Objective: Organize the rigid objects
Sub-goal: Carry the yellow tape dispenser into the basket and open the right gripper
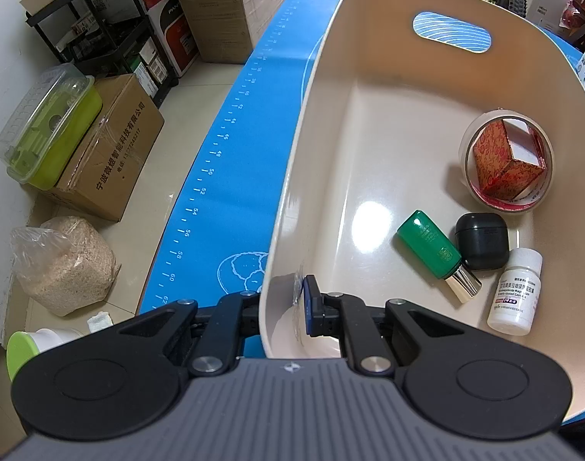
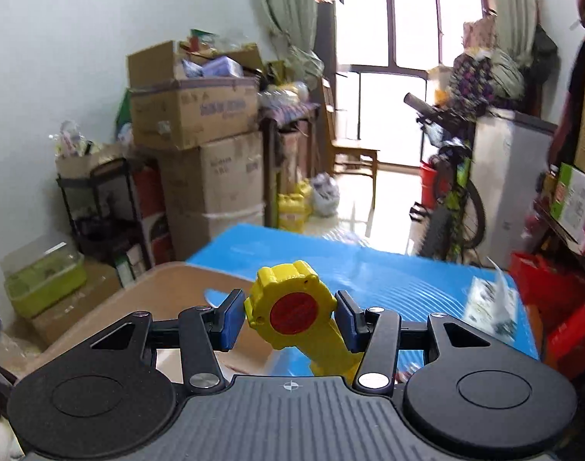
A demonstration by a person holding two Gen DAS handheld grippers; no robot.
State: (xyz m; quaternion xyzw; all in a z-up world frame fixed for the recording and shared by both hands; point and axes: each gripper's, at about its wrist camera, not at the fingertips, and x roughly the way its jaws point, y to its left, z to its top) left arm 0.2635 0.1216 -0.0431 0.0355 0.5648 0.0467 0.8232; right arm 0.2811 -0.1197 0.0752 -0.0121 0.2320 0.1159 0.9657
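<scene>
My left gripper (image 1: 282, 305) is shut on the near rim of a beige plastic basket (image 1: 292, 176); one finger is inside, the other outside. In the basket lie a green bottle with a silver cap (image 1: 432, 250), a black case (image 1: 482, 240), a white pill bottle (image 1: 517, 292) and a clear round tub holding a red patterned box (image 1: 507, 159). My right gripper (image 2: 289, 317) is shut on a yellow toy tool with a red disc (image 2: 292, 309), held up above the blue mat (image 2: 369, 272). The basket (image 2: 169, 288) shows below it at the left.
The basket stands on a blue measuring mat (image 1: 223, 146) at the table's left edge. On the floor are cardboard boxes (image 1: 111, 153), a green lidded container (image 1: 46, 134) and a bag of grain (image 1: 65, 265). A paper packet (image 2: 492, 303) lies on the mat at the right.
</scene>
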